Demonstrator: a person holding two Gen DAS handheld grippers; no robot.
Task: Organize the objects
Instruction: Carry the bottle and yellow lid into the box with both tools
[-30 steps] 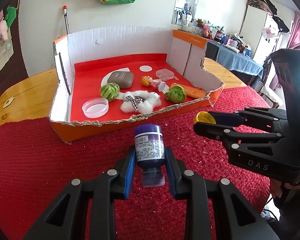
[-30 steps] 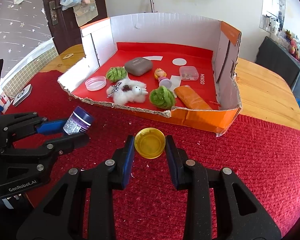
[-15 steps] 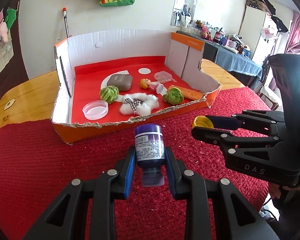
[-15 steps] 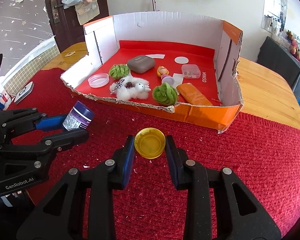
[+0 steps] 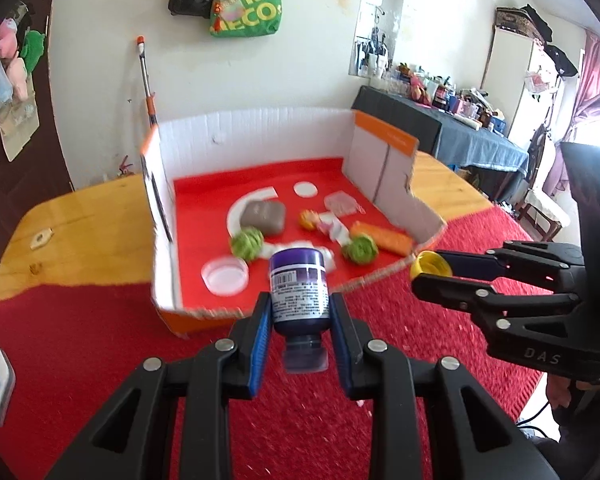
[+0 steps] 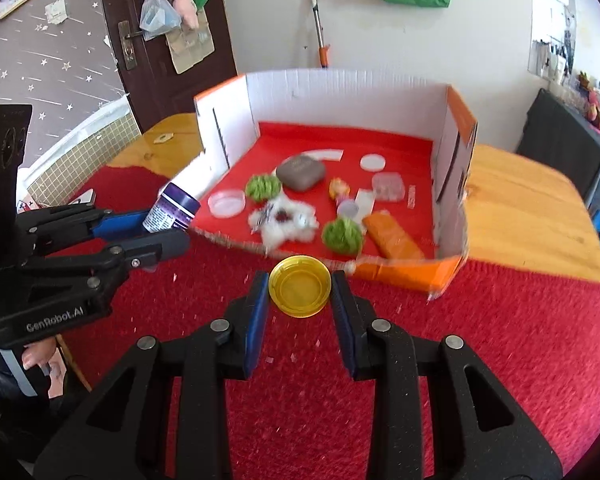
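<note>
Box [image 5: 256,148] now sits lower in view, bottle [image 5: 299,294] hides plush toy [image 6: 286,222]

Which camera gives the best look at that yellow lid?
The right wrist view: the yellow lid faces the camera, hollow side showing. The left wrist view shows only its edge at the right side.

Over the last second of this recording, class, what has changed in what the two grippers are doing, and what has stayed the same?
Both grippers have lifted: the cardboard box now sits lower and nearer behind them. The left gripper stays shut on the purple bottle, its open neck toward the camera. The right gripper stays shut on the yellow cap. Nothing was let go or picked up, and the box contents lie unmoved.
</note>
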